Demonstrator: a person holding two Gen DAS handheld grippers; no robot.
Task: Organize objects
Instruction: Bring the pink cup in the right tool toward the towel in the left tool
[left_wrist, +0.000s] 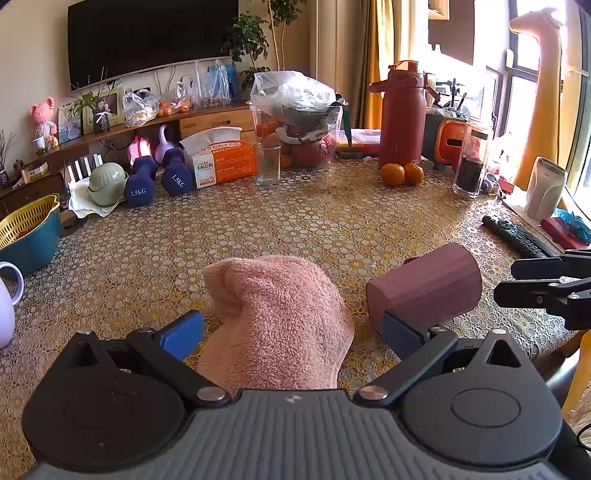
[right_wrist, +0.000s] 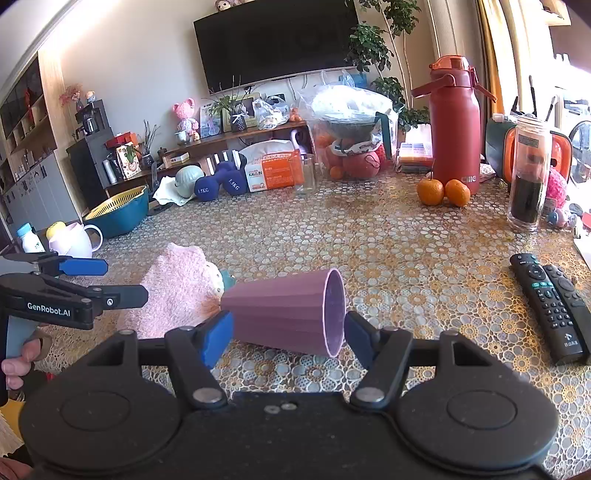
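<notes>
A pink fluffy towel (left_wrist: 277, 325) lies bunched on the patterned table, between the open fingers of my left gripper (left_wrist: 291, 330). A mauve ribbed cup (left_wrist: 424, 288) lies on its side just right of the towel. In the right wrist view the cup (right_wrist: 284, 314) lies with its mouth to the right, between the open fingers of my right gripper (right_wrist: 288, 332), which do not visibly press on it. The towel (right_wrist: 177, 291) sits left of the cup, with a small teal thing peeking out behind it. The left gripper (right_wrist: 107, 280) shows at the left; the right gripper (left_wrist: 517, 280) shows at the right edge.
Two remote controls (right_wrist: 554, 306) lie at the right. Two oranges (right_wrist: 443, 192), a red flask (right_wrist: 456, 125), a glass jar (right_wrist: 528, 170), an empty glass (right_wrist: 304, 173), a tissue box (right_wrist: 273, 170), dumbbells (right_wrist: 218, 184) and a blue-yellow basket (right_wrist: 118, 210) stand along the back. A lilac jug (right_wrist: 74, 240) stands at the left.
</notes>
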